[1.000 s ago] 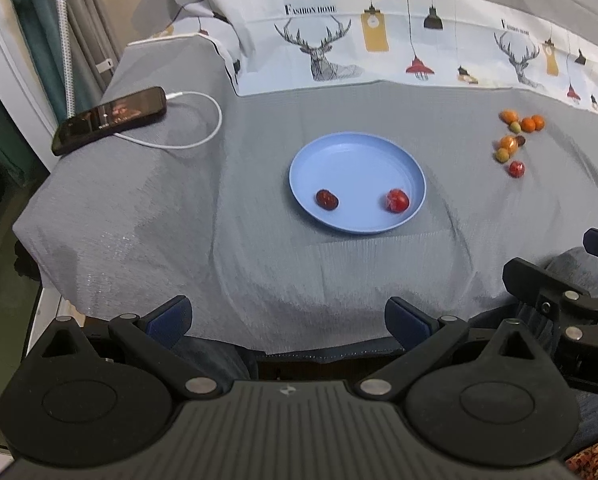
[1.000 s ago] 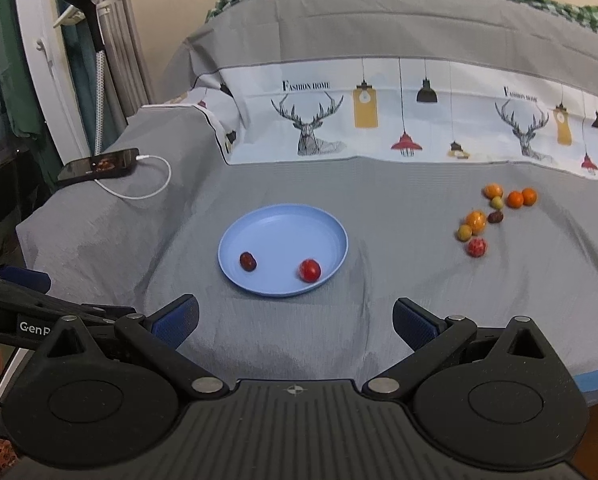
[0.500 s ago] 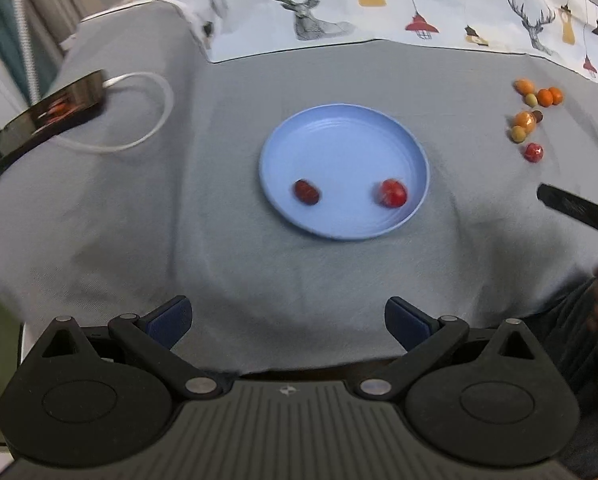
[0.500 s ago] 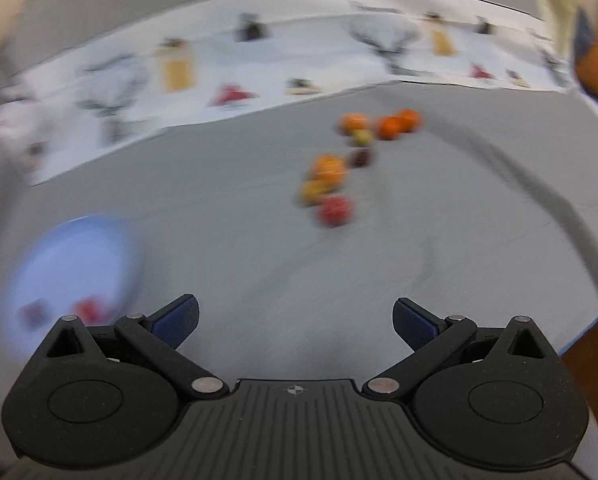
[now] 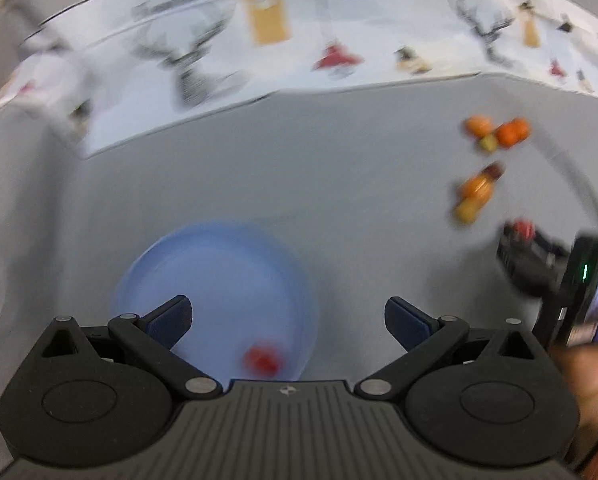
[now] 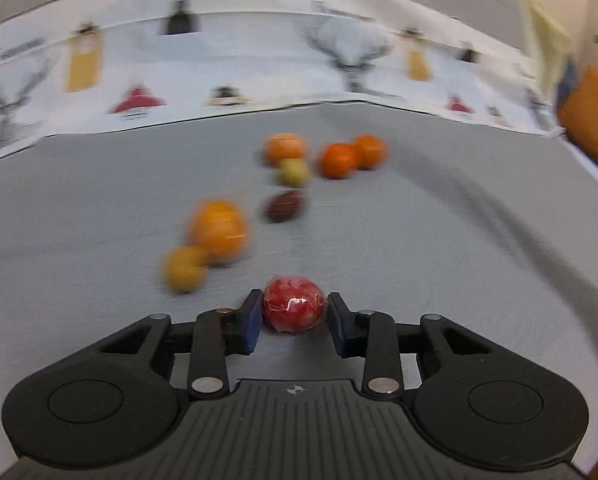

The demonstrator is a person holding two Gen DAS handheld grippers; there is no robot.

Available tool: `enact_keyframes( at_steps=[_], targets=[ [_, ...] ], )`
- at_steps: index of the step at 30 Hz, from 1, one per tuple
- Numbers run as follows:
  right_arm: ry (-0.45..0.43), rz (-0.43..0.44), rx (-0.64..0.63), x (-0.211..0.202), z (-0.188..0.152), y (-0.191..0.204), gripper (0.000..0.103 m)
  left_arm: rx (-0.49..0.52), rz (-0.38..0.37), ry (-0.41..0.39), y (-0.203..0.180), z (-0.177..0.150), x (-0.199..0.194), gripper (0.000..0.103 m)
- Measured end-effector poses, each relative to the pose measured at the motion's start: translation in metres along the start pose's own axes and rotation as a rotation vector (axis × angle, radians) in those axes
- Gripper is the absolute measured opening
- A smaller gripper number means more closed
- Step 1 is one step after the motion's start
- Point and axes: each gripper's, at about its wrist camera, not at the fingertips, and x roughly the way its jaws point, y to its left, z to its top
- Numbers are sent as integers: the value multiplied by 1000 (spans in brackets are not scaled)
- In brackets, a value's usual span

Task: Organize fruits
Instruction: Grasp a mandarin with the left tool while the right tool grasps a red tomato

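Note:
My right gripper (image 6: 294, 316) has its two fingers close on either side of a red fruit (image 6: 293, 304) on the grey cloth; the pads look to be touching it. Beyond it lie an orange fruit (image 6: 219, 230), a yellow one (image 6: 183, 268), a dark brown one (image 6: 285, 206) and several more orange and green ones (image 6: 339, 158). My left gripper (image 5: 287, 320) is open and empty above the blue plate (image 5: 219, 272), which holds a red fruit (image 5: 261, 360). The right gripper shows in the left wrist view (image 5: 523, 248).
The grey cloth (image 6: 419, 220) covers the surface, with a white printed band (image 6: 219, 60) along its far side. The same fruit cluster shows at the right of the left wrist view (image 5: 487, 160). Both views are motion-blurred.
My right gripper moved right to the fruit cluster and narrowed around the red fruit. My left gripper moved forward over the plate; the phone and the plate's dark fruit left its view.

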Motion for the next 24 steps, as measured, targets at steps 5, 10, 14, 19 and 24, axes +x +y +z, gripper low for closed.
enact_keyframes(
  at_steps=[5, 10, 14, 19, 24],
  targets=[
    [31, -166, 219, 22, 9, -61, 37, 119, -199, -17, -82, 59, 63, 103],
    [34, -195, 294, 25, 7, -81, 37, 269, -274, 94, -146, 87, 131, 102],
    [31, -212, 296, 25, 5, -79, 40, 293, -210, 86, -166, 95, 155, 79],
    [30, -223, 265, 27, 10, -70, 33, 276, -188, 120, -158, 95, 154, 39],
    [-90, -186, 216, 2, 24, -56, 33, 156, -191, 12, -99, 97, 86, 39]
  ],
)
